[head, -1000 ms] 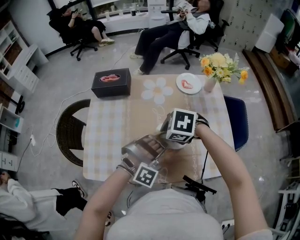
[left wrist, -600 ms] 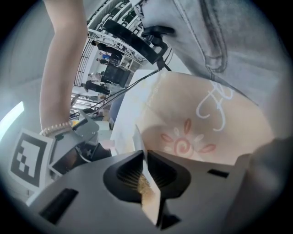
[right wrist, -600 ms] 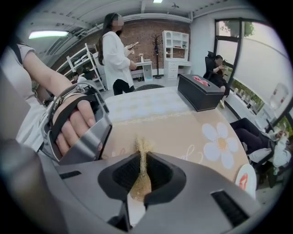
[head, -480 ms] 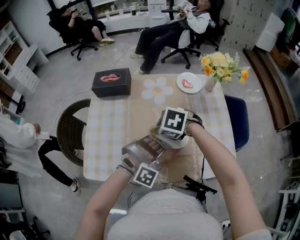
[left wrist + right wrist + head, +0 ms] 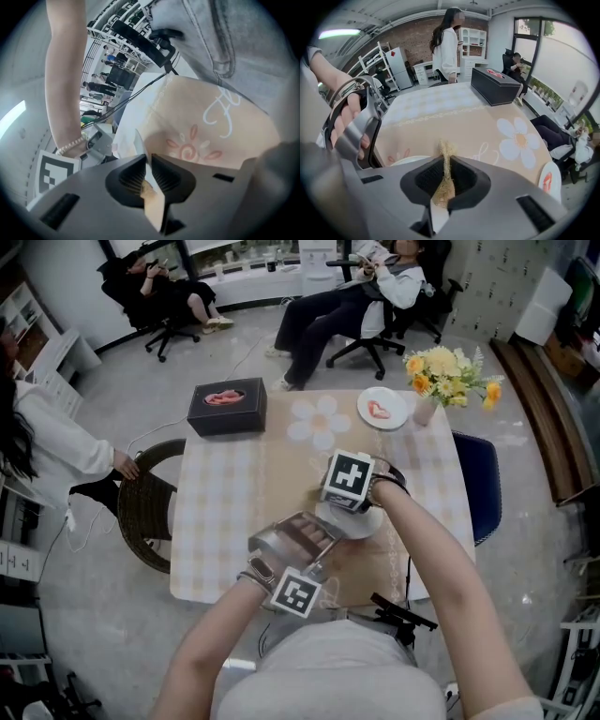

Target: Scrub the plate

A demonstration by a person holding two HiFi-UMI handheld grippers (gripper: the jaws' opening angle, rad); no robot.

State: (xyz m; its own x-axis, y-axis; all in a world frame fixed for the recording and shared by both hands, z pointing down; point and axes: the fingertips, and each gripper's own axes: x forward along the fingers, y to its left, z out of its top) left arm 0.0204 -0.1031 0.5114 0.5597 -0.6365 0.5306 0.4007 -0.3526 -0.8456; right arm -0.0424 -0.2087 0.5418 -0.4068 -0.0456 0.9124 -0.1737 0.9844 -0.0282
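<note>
A white plate (image 5: 368,522) lies near the table's front edge, on a beige mat with flowers. My left gripper (image 5: 316,537) is shut on the plate's near rim; in the left gripper view the thin rim (image 5: 138,139) runs between the jaws of the left gripper (image 5: 146,161). My right gripper (image 5: 351,506) hangs over the plate under its marker cube. In the right gripper view the right gripper (image 5: 446,162) is shut on a tan fibrous scrubber (image 5: 446,151), whose tuft sticks out above the plate's edge (image 5: 408,161).
A black tissue box (image 5: 227,406) stands at the table's back left. A second plate (image 5: 382,409) with a red mark and a vase of flowers (image 5: 448,371) sit back right. A wicker chair (image 5: 145,507) with a person's hand on it is at left, a blue chair (image 5: 484,486) at right.
My right gripper has shifted slightly left and away over the plate. The left gripper keeps its hold on the rim. A person in white has walked in at the left.
</note>
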